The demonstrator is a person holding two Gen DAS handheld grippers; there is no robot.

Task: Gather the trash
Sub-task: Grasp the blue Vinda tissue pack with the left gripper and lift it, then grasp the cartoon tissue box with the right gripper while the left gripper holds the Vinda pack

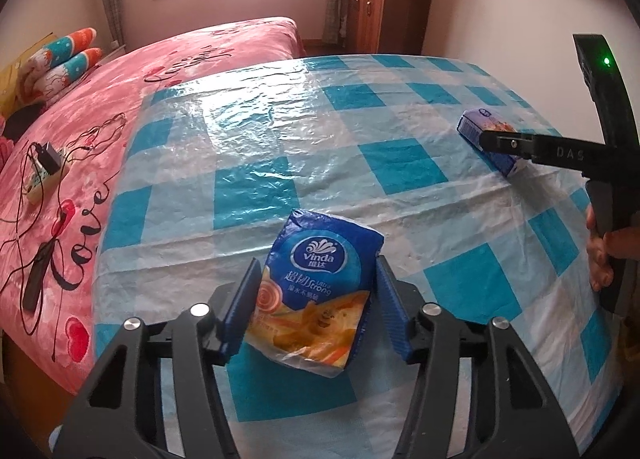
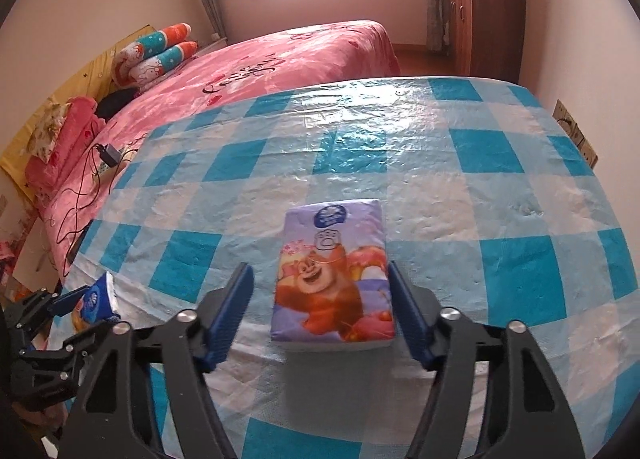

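Both grippers are set around tissue packs on the blue-and-white checked tablecloth (image 1: 400, 163), so the step in hand looks like the grasp itself, one pack per hand.

The left gripper (image 1: 316, 291) has the blue Vinda tissue pack (image 1: 320, 291) between its blue pads (image 1: 390, 311). The pack stands tilted, its printed face toward the camera. The right-hand pad appears to touch the pack's edge and the left-hand pad lies close against the other side, but whether they truly press cannot be told; the wrapper shows no clear dent.

The right gripper (image 2: 320, 307) straddles the purple cartoon-bear tissue pack (image 2: 332, 279), which lies flat, straight ahead between the fingers. Its jaws stand apart: a strip of cloth shows between the left-hand pad (image 2: 230, 311) and the pack, and the other pad sits just beside the pack's edge.

Judging from this, the next move calls for squeezing both grippers until the soft packs give slightly, then lifting them off the cloth. The plastic wrappers look slick and the cloth is crinkled film, so a light pinch may let a pack slide. No bin is in view in either camera, so where the packs go cannot be said.

The pink bedspread (image 2: 280, 55) with a charger and cables (image 1: 48, 163) lies off to the left of both grippers.
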